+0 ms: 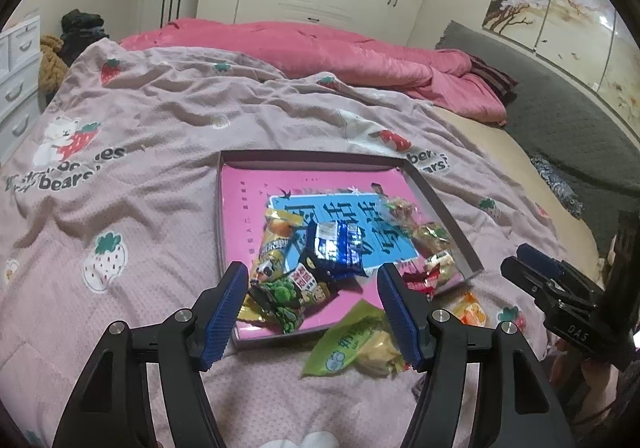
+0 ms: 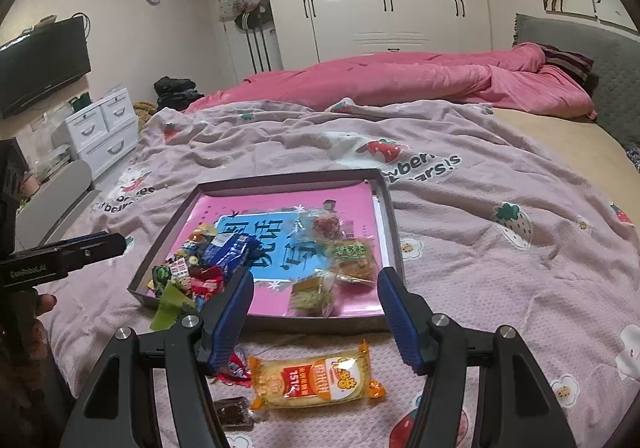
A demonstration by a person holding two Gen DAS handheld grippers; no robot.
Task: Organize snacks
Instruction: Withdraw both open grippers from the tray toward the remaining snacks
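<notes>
The shallow grey cardboard tray with a pink lining (image 2: 394, 232) is seen on the pink strawberry-print bedspread (image 2: 500, 268), several wrapped snacks already inside. A long yellow-orange cellophane snack packet (image 2: 316, 378) is left outside, on the bedspread just near of the tray's near wall. It is found directly below the right gripper (image 2: 316, 314), long axis running left to right across the released, empty jaws. The left gripper (image 1: 312, 302), likewise spread and empty, is held over the tray's near corner, above a green wrapper (image 1: 352, 340). The right hand is judged nearer.
</notes>
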